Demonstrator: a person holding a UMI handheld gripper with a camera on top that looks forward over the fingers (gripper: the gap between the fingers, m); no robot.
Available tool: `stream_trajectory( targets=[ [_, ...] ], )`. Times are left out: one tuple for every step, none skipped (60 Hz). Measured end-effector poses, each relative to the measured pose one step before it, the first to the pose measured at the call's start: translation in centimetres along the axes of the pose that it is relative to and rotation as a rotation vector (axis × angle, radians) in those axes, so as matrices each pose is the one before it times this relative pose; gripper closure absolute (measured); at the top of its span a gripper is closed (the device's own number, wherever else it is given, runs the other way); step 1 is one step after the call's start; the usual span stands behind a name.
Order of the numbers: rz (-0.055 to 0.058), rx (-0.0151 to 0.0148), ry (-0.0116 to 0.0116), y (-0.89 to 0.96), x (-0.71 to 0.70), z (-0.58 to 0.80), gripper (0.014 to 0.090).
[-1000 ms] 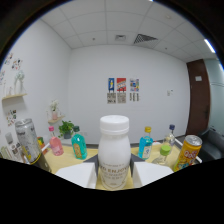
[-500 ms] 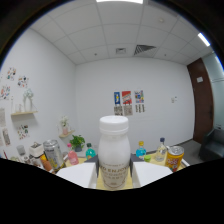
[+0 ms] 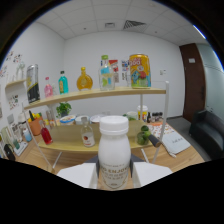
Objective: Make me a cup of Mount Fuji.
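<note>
Shelving first: a two-tier wooden shelf stands beyond my fingers, top board well above the tool, lower board nearer tool height. On the top board, a row of upright containers: dark can, pink bottle, teal bottle, round orange bottle, clear bottle with a green cap, big yellow can. Contents unreadable; all look closed. The lower board carries a small clear bottle, a red bottle, a bowl, a potted plant and a green item, too small to name. Dark couch off to the tool's right, dark door beyond it.

My gripper: both white fingers press the sides of the white bottle, so I am clamped on it. It sits dead centre between the fingers, long axis upright, white cap on top, label partly readable, contents hidden by the opaque wall. Bottle base hidden by the tool.

Key relation: the thing in hand is upright and capped, and no cup shows ahead of the fingers. My guess is the milk-like bottle is one ingredient for the drink; the next move needs a cup to be found, and the cap must come off before pouring. Risk: tilting early, or knocking the lower-board bottles just ahead.
</note>
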Motion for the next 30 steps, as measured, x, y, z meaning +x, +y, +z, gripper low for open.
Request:
stream_trajectory(
  targets=[
    [-0.0123, -0.00991, 0.00598, 0.851, 0.244, 0.262, 0.0573],
    [-0.0144, -0.00973, 0.00479, 0.828, 0.179, 0.28, 0.0573],
    [-0.016, -0.00933, 0.00405, 0.751, 0.173, 0.292, 0.0571],
    [-0.0166, -0.00863, 0.00297, 0.719, 0.13, 0.311, 0.0572],
    [-0.017, -0.00784, 0.00193, 0.572, 0.011, 0.378, 0.0571],
    [-0.0191, -0.00365, 0.00214, 0.544, -0.066, 0.302, 0.0571],
    [-0.0208, -0.00235, 0.0008, 0.525, 0.003, 0.268, 0.0572],
    [-0.0216, -0.00752, 0.00046, 0.615, 0.052, 0.331, 0.0571],
    [-0.0239, -0.01077, 0.00208, 0.568, -0.006, 0.29, 0.0571],
    [-0.0272, -0.01125, 0.00274, 0.503, -0.01, 0.279, 0.0571],
    [-0.0319, -0.0087, 0.00426, 0.433, 0.04, 0.301, 0.0572],
    [-0.0349, -0.00673, 0.00576, 0.347, 0.061, 0.289, 0.0571],
    [-0.0373, -0.00576, 0.00618, 0.323, 0.049, 0.258, 0.0571],
    [-0.0396, -0.00496, 0.00626, 0.297, 0.031, 0.235, 0.0571],
    [-0.043, -0.00537, 0.00712, 0.272, 0.04, 0.23, 0.0573],
    [-0.0447, -0.00429, 0.00842, 0.207, 0.085, 0.206, 0.0573],
    [-0.0448, -0.00309, 0.00941, 0.144, 0.002, 0.103, 0.0572],
    [-0.0442, -0.00217, 0.00746, 0.176, 0.065, 0.165, 0.0572],
    [-0.044, -0.00344, 0.00552, 0.172, 0.015, 0.168, 0.0573],
    [-0.0426, -0.00622, 0.00487, 0.038, -0.133, 0.165, 0.0573],
    [-0.0443, -0.00395, 0.00583, 0.155, 0.034, 0.155, 0.0573],
    [-0.0438, -0.00313, 0.00619, 0.12, 0.037, 0.156, 0.0573],
    [-0.0435, -0.00314, 0.00533, 0.085, 0.024, 0.137, 0.0573],
    [-0.0426, -0.00306, 0.00439, 0.071, 0.009, 0.103, 0.0572],
    [-0.042, -0.00148, 0.00412, 0.037, 0.014, 0.072, 0.0573],
    [-0.0413, 0.00007, 0.00468, -0.012, 0.029, 0.067, 0.0572],
    [-0.0421, 0.00107, 0.00517, -0.012, 0.046, 0.053, 0.0572],
    [-0.0433, -0.00006, 0.00563, -0.005, 0.057, 0.068, 0.0572],
    [-0.043, -0.00029, 0.00488, -0.007, 0.063, 0.051, 0.0572],
    [-0.0414, 0.00109, 0.00524, -0.039, 0.074, 0.06, 0.0572]
  ],
)
